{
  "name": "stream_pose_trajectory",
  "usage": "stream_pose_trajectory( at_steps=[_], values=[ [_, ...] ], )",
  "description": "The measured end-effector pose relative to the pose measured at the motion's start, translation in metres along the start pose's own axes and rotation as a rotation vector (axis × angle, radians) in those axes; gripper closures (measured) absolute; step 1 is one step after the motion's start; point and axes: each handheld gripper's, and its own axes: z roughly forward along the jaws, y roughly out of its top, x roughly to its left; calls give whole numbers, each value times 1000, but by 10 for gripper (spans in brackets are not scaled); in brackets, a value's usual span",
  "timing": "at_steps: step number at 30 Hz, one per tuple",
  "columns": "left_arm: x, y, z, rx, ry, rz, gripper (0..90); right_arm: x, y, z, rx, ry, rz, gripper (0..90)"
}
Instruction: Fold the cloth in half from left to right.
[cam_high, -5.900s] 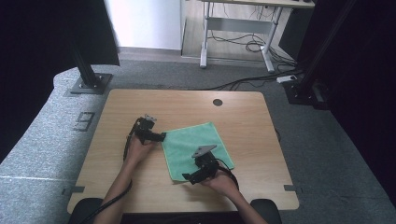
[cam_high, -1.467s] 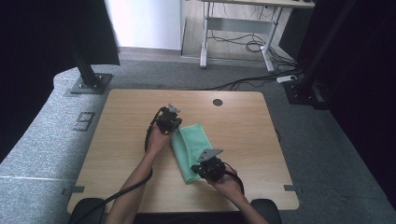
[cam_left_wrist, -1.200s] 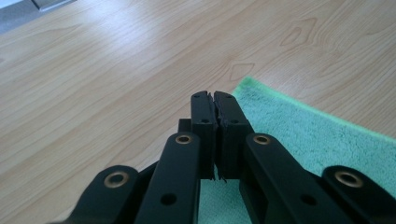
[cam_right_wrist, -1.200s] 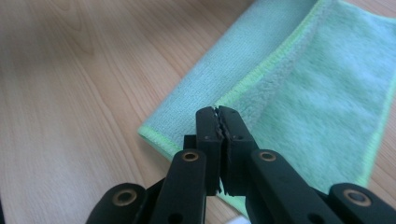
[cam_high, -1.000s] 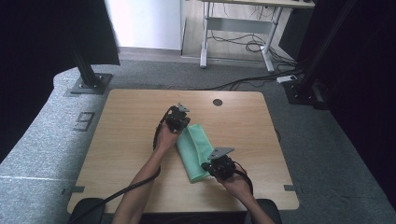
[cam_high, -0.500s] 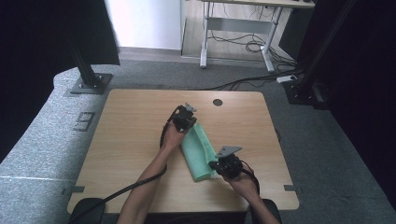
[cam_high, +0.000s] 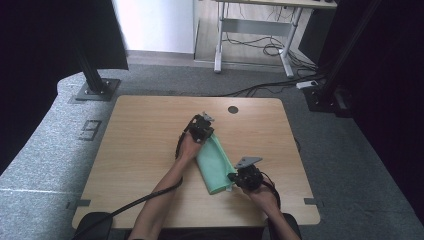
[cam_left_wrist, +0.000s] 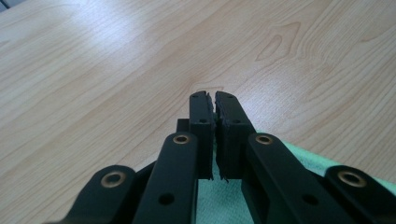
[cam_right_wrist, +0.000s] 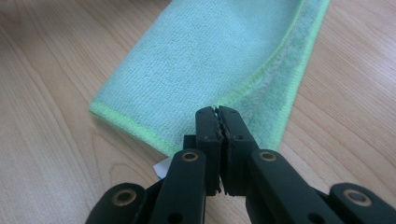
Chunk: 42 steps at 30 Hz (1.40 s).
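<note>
A green cloth (cam_high: 215, 162) lies folded into a narrow strip on the wooden table (cam_high: 140, 130), running from far left to near right. My left gripper (cam_high: 204, 131) sits at the strip's far end, jaws pressed together, with the cloth (cam_left_wrist: 212, 205) under and between them. In its own view the left gripper (cam_left_wrist: 214, 97) points out over bare wood. My right gripper (cam_high: 232, 177) is at the near end of the strip. The right gripper (cam_right_wrist: 218, 112) is shut on the edge of the cloth's upper layer (cam_right_wrist: 210, 51), whose stitched hem runs away from the jaws.
A round cable hole (cam_high: 233, 109) sits near the table's far edge. Bare wood spreads left of the cloth and to its right up to the table edge. Both forearms enter from the near side, and a black cable (cam_high: 125, 210) trails off the near left.
The cloth lay spread wide at first. Both grippers have carried its left edge over to the right, folding it into a narrow strip, and have drifted a little further right in the last half second.
</note>
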Motion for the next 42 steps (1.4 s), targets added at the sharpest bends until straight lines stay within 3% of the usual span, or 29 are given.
stream_pose_trajectory(
  at_steps=[5,10,15,21,23,27,30,36,42],
  values=[
    [-2,1,5,-6,-1,-1,786,-2,-1,-1,-2,-15,10,851],
    [-1,3,3,-36,10,-10,584,-7,-4,-2,-2,-29,31,813],
    [3,9,-8,-46,10,-25,412,-13,-7,-5,6,-75,57,701],
    [3,6,-30,-52,5,5,324,-26,-10,-16,-2,-150,91,597],
    [3,0,-37,-54,-30,-3,275,-28,-10,-18,-16,-156,99,564],
    [3,-20,-52,-47,-61,-13,212,-24,-4,-12,-39,-134,100,486],
    [2,-39,-58,-29,-53,-10,190,-20,-2,-3,-18,-119,76,475],
    [0,-72,-68,-8,-45,-17,163,-23,-10,11,64,-151,58,516],
    [-5,-91,-72,-3,-49,-31,154,-26,-13,12,56,-141,61,513]
  ],
)
